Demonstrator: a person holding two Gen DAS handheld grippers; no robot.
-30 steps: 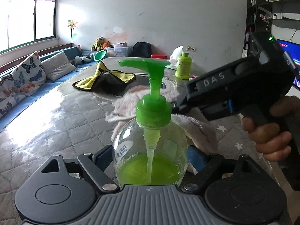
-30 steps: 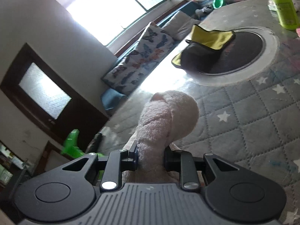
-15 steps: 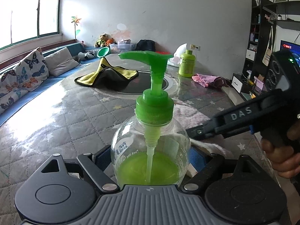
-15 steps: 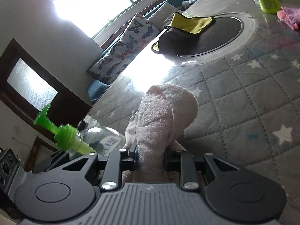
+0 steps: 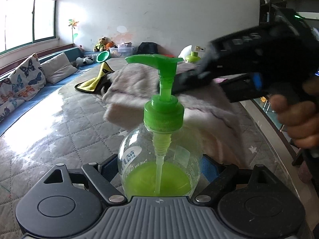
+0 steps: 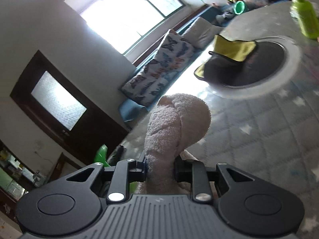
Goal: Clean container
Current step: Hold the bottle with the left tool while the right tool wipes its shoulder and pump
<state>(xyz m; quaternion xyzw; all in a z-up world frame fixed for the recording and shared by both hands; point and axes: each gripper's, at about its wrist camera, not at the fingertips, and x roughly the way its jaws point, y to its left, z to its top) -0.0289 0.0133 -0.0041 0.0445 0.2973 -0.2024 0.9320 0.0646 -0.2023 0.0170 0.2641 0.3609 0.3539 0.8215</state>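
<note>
My left gripper is shut on a clear round pump bottle with a green pump head and green liquid in the bottom, held upright. My right gripper is shut on a pale pink fluffy towel. In the left wrist view the right gripper reaches in from the right, level with the pump head, and the towel hangs just behind the bottle's neck. In the right wrist view only a bit of the green pump shows at the lower left.
A round table with a grey quilted star cover lies below. On it are a yellow and black cloth on a dark round centre plate, and a green bottle at the far side. A sofa with cushions runs along the left.
The right gripper has risen with the towel from beside the bottle's body to the level of the pump head. The left gripper still holds the bottle upright.
</note>
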